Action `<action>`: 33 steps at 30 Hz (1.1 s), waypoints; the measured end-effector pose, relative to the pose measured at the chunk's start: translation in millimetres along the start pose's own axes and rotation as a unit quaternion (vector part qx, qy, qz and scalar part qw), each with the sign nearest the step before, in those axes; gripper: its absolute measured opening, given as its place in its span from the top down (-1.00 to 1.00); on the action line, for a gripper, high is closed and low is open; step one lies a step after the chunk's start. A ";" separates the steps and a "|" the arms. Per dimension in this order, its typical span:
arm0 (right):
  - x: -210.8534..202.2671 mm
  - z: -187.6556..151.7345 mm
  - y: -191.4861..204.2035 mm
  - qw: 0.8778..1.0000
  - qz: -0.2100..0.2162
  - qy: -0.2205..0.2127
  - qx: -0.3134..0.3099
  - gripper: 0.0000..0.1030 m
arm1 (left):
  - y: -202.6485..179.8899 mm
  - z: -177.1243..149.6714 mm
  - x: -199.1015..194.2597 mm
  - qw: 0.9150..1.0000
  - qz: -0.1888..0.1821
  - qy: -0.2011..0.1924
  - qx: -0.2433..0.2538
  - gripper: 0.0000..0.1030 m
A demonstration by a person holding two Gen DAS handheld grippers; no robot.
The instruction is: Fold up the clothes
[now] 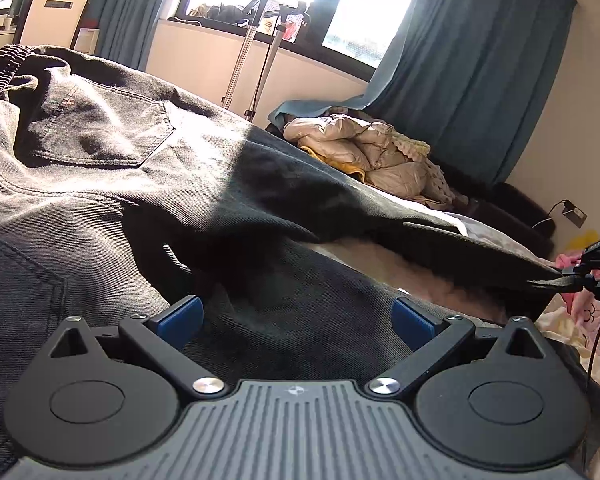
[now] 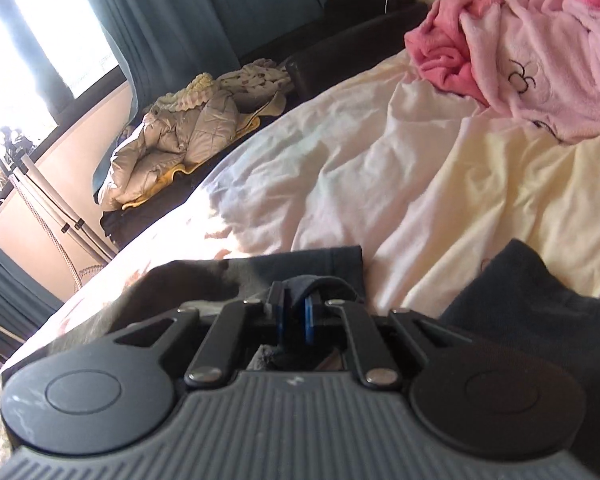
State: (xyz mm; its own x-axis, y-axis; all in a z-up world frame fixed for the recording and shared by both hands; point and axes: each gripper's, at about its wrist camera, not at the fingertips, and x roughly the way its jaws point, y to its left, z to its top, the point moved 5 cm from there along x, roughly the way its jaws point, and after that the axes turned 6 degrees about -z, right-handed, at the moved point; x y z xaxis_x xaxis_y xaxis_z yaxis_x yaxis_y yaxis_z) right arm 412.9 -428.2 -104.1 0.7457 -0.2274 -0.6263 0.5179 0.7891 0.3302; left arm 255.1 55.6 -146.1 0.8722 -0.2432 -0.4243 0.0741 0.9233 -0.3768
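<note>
Dark grey jeans (image 1: 148, 168) lie spread on the bed, back pockets up, waistband at the far left. My left gripper (image 1: 298, 320) is open, its blue pads (image 1: 180, 320) wide apart over the seat of the jeans, holding nothing. One trouser leg stretches to the right, where my right gripper (image 1: 580, 276) pinches its hem. In the right wrist view my right gripper (image 2: 296, 320) is shut on the dark hem (image 2: 320, 284), with the leg fabric (image 2: 260, 272) draped in front of it.
A cream bedsheet (image 2: 380, 184) covers the bed. A pink fleece garment (image 2: 540, 52) lies bunched at the far right. A beige quilted jacket (image 1: 376, 152) lies on a dark sofa by the teal curtains (image 1: 480, 60). A metal stand (image 1: 256, 52) is near the window.
</note>
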 end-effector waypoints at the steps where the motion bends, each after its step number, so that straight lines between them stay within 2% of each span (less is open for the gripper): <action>1: -1.8 18.4 3.0 1.000 -0.002 -0.018 -0.010 0.82 | -0.9 0.0 -0.1 1.000 -0.003 -0.002 0.002 -0.96; 5: -13.9 70.8 19.1 0.992 0.006 -0.114 -0.059 0.95 | -4.4 0.0 -0.7 1.000 -0.013 -0.011 0.009 -0.96; 7: -9.9 78.9 16.0 0.987 -0.007 -0.137 -0.089 0.99 | -5.5 -1.0 2.5 1.000 -0.016 -0.010 0.009 -0.96; 8: -1.5 76.6 8.8 0.986 -0.018 -0.129 -0.099 0.99 | -6.3 -1.6 4.8 1.000 -0.016 -0.006 0.009 -0.96; 12: 50.5 37.2 -38.1 0.993 -0.051 -0.026 -0.101 0.99 | -9.0 -3.8 12.0 1.000 -0.012 0.006 0.013 -0.96; 15: 67.7 11.8 -49.0 0.994 -0.058 0.007 -0.091 0.99 | -10.5 -6.1 13.9 0.999 0.004 0.014 0.029 -0.96; 17: 67.2 9.3 -29.7 0.996 -0.040 0.002 -0.083 0.98 | -12.9 -10.8 17.2 0.997 0.032 0.024 0.067 -0.96; 19: 66.3 7.3 6.6 0.996 -0.008 -0.003 -0.085 0.93 | -13.9 -19.6 26.1 0.990 0.073 0.040 0.115 -0.96; 20: 68.5 4.3 28.0 0.997 0.014 0.003 -0.081 0.93 | -11.1 -24.4 32.7 0.988 0.083 0.058 0.120 -0.96; 22: 77.6 -5.2 69.3 0.996 0.056 0.032 -0.062 0.90 | -4.8 -27.9 41.4 0.988 0.081 0.080 0.106 -0.96; 24: 96.9 -21.3 107.6 0.993 0.076 0.075 -0.053 0.89 | -3.0 -26.6 42.8 0.989 0.077 0.076 0.105 -0.96; 26: 115.8 -38.8 137.8 0.990 0.082 0.104 -0.052 0.73 | -1.3 -28.0 44.5 0.989 0.073 0.077 0.107 -0.96; 27: 122.2 -44.3 148.4 0.989 0.089 0.107 -0.045 0.34 | -0.6 -28.9 45.6 0.988 0.072 0.078 0.108 -0.97; 28: 128.7 -49.8 159.8 0.989 0.099 0.108 -0.036 -0.23 | 0.2 -29.5 47.2 0.988 0.071 0.079 0.108 -0.98; 29: 134.9 -55.8 171.1 0.987 0.113 0.112 -0.024 -0.40 | 1.0 -29.7 48.7 0.989 0.069 0.081 0.107 -0.98; 30: 141.1 -62.2 181.8 0.985 0.126 0.118 -0.017 -0.41 | 2.1 -29.4 49.1 0.989 0.066 0.079 0.103 -0.99; 32: 151.7 -69.7 196.4 0.987 0.106 0.117 -0.032 -0.40 | 4.3 -28.9 49.9 0.991 0.059 0.075 0.094 -0.99; 33: 156.9 -71.5 202.3 0.989 0.088 0.113 -0.045 -0.28 | 5.1 -28.8 49.6 0.991 0.057 0.074 0.092 -0.99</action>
State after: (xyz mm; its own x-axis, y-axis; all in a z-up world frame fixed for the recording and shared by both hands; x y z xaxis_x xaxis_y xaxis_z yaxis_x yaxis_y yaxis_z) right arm 604.7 -263.5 -186.0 0.7032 0.0431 -0.7097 0.3420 0.8545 0.3909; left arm 284.8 39.7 -192.8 0.8008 -0.1627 -0.5763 0.0780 0.9825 -0.1690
